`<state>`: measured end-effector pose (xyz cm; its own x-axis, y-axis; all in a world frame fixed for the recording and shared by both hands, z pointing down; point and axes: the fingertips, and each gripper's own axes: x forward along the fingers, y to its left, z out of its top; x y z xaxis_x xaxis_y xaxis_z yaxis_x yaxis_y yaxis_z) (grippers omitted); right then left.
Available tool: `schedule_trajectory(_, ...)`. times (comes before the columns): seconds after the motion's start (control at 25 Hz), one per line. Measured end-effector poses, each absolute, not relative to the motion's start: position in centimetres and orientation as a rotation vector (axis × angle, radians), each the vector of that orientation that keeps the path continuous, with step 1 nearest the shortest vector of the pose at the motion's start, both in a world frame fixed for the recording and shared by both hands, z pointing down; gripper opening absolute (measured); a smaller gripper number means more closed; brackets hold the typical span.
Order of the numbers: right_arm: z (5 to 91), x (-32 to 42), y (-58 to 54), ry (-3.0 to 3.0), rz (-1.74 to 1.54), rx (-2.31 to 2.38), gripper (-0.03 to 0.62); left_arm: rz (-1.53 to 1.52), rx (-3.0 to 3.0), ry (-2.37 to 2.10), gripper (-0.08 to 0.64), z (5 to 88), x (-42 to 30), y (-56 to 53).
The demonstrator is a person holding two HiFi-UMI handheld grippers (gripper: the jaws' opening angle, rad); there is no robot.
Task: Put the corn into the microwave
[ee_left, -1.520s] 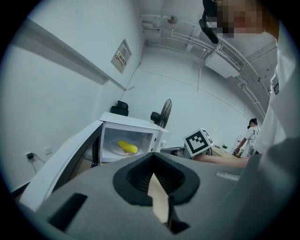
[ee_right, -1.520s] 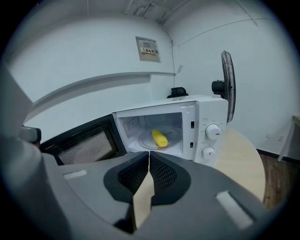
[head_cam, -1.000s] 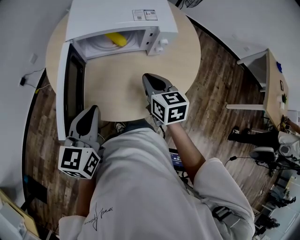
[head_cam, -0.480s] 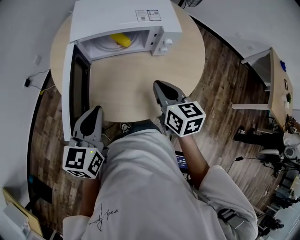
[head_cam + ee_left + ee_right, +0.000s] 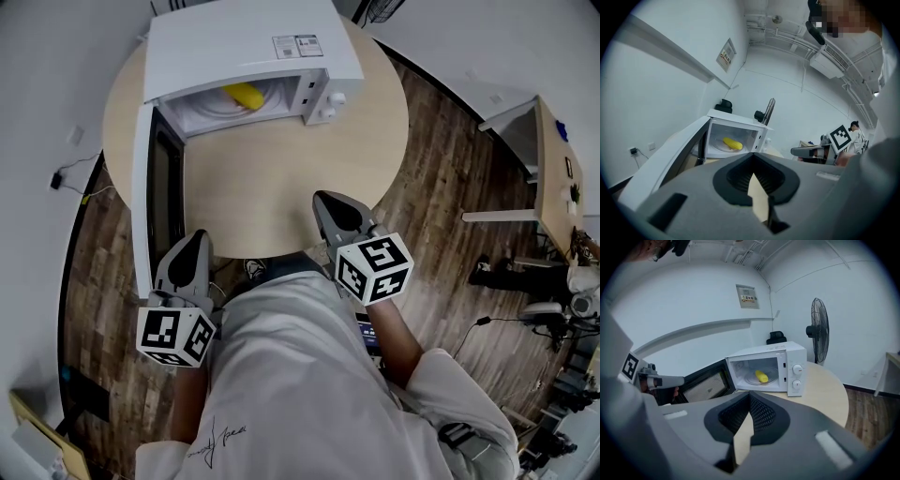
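The yellow corn (image 5: 244, 95) lies on the glass plate inside the white microwave (image 5: 244, 42), whose door (image 5: 142, 197) stands swung wide to the left. The left gripper view also shows the corn (image 5: 732, 143), and the right gripper view shows the corn (image 5: 761, 376) too. My right gripper (image 5: 330, 202) hovers over the near edge of the round table (image 5: 281, 178), shut and empty, well back from the oven. My left gripper (image 5: 187, 246) is off the table's near-left edge beside the door's end, shut with nothing in it. Both grippers point toward the microwave: left gripper (image 5: 753, 157), right gripper (image 5: 749, 394).
The microwave's two knobs (image 5: 797, 370) are on its right front panel. A standing fan (image 5: 818, 329) is behind the table at the right. A desk (image 5: 548, 178) stands at the far right on the wooden floor. A wall socket with a cable (image 5: 58, 178) is at the left.
My right gripper has drawn back from the microwave toward the table's near edge, still shut. The left gripper has barely shifted. The corn stays inside.
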<state>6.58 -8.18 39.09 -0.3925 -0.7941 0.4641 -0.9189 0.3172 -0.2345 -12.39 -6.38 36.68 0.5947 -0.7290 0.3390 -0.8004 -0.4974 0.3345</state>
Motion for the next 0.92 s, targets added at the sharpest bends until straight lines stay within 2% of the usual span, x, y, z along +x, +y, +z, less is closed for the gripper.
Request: schedule_trajectory(0.92,38.85,6.16,-7.79,-2.308,0.636,1.517,0.012,0.191,2.358,-1.212,-0.009,36.67,-11.77,-6.89)
